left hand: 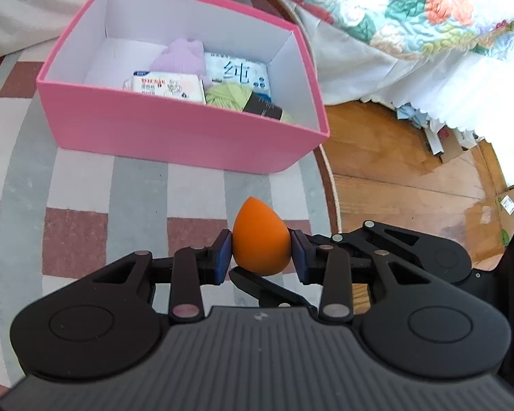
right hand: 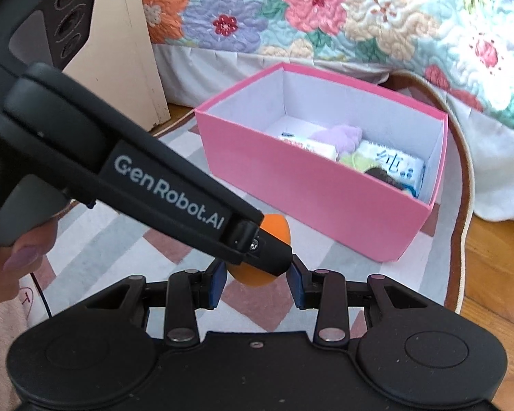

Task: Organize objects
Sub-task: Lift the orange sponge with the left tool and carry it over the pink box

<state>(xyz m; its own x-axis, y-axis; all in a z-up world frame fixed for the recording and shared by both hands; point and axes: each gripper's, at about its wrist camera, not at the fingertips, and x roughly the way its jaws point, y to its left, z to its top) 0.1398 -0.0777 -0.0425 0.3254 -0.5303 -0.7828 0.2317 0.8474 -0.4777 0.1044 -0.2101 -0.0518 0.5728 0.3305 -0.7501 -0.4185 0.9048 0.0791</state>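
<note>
Above a checked rug point(left hand: 85, 239), just short of an open pink box point(left hand: 174, 137): smooth orange teardrop-shaped sponge point(left hand: 260, 239), tip up, clamped between the blue pads of both left gripper point(left hand: 261, 251) and right gripper point(right hand: 258, 279).

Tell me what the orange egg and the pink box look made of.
Egg: likely soft foam sponge; matte, no glare, rounded teardrop held between the left gripper pads. Box: seemingly paper-covered cardboard; smooth pink outside, plain white inside, thin straight walls with crisp folded corners.
</note>
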